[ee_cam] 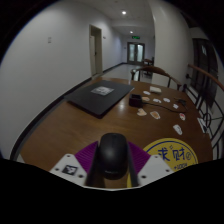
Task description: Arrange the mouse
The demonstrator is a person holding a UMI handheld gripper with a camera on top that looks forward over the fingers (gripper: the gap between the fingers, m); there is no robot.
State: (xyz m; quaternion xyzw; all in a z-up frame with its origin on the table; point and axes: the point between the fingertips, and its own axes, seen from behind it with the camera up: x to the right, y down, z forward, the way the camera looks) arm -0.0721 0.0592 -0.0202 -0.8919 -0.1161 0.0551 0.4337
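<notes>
A black computer mouse [111, 154] sits between my two fingers, its sides against the purple pads [88, 156]. My gripper [111, 165] is shut on it and holds it above the near end of a long wooden table [80, 120]. A dark mouse mat [101, 97] lies on the table beyond the fingers, to the left, with a white sheet [103, 90] on it.
Several small white cards [158, 100] lie scattered on the table's right half. A yellow round mat with red characters [160, 153] lies just right of the fingers. A railing [200, 105] runs along the right. A corridor with doors [133, 50] lies beyond.
</notes>
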